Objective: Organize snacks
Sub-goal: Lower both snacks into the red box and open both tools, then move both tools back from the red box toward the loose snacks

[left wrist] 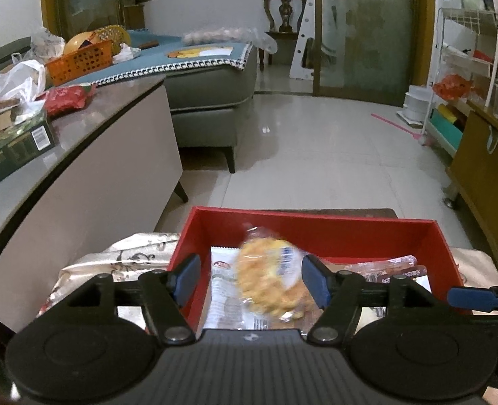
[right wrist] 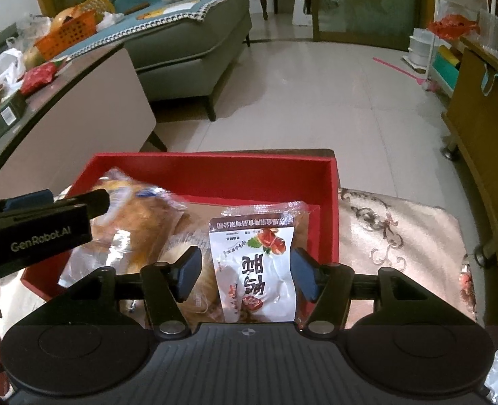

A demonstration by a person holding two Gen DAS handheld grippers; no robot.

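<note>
A red box (left wrist: 316,224) (right wrist: 215,163) stands on a patterned cloth (right wrist: 393,233) and holds several snack packets. My left gripper (left wrist: 252,280) hangs over its left part, jaws apart. A blurred clear packet of yellow pastry (left wrist: 269,278) (right wrist: 137,222) lies between the pads, well clear of the left one. Under it lies a white packet (left wrist: 222,290), and orange-red packets (left wrist: 390,266) lie to the right. My right gripper (right wrist: 247,273) is over the box's right part. A white packet with red dates (right wrist: 255,263) stands between its pads, with a gap at the left pad.
A grey table (left wrist: 90,128) on the left carries a dark box (left wrist: 16,145), a red packet (left wrist: 66,96), white bags and an orange basket (left wrist: 80,60). A sofa (left wrist: 211,94) stands behind it. Tiled floor lies beyond the box, with a wire shelf and a wooden cabinet (left wrist: 481,182) on the right.
</note>
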